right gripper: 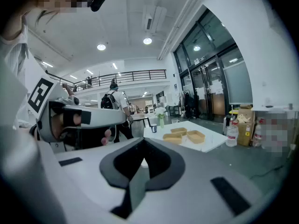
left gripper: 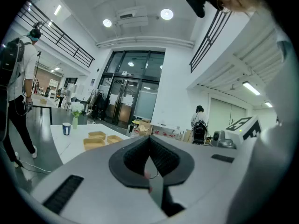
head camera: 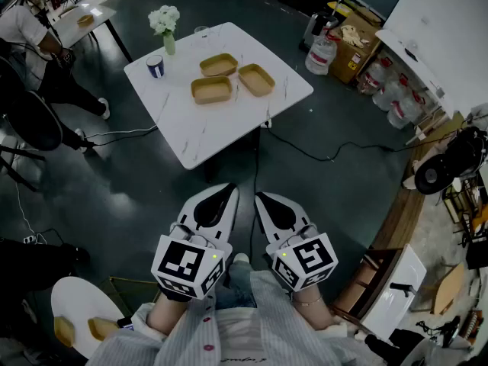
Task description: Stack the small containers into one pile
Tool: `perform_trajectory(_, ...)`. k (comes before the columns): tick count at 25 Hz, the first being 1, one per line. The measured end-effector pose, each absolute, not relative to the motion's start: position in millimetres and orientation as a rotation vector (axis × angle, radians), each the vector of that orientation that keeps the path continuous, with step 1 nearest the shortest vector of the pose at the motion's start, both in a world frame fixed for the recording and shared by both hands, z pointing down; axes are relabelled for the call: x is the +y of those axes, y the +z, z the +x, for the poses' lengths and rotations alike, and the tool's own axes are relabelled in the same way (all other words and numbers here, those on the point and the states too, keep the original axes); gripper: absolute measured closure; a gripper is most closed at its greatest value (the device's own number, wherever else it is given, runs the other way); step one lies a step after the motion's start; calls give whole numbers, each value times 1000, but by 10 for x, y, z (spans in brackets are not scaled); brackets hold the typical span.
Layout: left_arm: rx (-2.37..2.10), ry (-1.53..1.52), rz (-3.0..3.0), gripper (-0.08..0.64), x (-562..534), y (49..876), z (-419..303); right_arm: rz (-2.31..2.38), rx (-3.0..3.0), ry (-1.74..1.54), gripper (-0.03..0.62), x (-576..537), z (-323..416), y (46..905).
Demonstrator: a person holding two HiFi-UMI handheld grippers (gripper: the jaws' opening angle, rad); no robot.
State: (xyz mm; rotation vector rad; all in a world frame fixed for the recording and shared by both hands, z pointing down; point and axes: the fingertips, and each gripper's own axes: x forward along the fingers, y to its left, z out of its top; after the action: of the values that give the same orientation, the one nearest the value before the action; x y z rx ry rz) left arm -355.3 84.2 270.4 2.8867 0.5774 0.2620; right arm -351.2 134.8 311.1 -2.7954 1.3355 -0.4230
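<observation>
Three shallow tan containers lie side by side on the white square table (head camera: 252,117): one at the back (head camera: 219,65), one in front-left (head camera: 211,90), one to the right (head camera: 256,79). None is stacked. Both grippers are held low by the person's body, well short of the table. The left gripper (head camera: 226,193) and the right gripper (head camera: 265,202) are shut with nothing in them. In the left gripper view the containers (left gripper: 96,143) show far off beyond the shut jaws (left gripper: 150,139). The right gripper view shows them (right gripper: 180,135) beyond its shut jaws (right gripper: 143,142).
A blue cup (head camera: 155,66), a vase of white flowers (head camera: 165,25) and a glass (head camera: 201,31) stand at the table's far left. A black cable (head camera: 305,147) crosses the dark floor. Water bottles (head camera: 323,52) and a cardboard box (head camera: 352,40) sit beyond. A person (head camera: 30,48) stands at left.
</observation>
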Motion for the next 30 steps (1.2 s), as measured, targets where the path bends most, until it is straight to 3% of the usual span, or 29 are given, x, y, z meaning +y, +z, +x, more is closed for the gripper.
perform_trajectory(20,389,203,2960,543,1090,2641,-3461,-2727,1415,-364,581,1874,-3368,3064)
perform_trajectory(30,374,222,2929,543,834,2812,-2853,-2711,1414,-408,581,1651,-2750,3225)
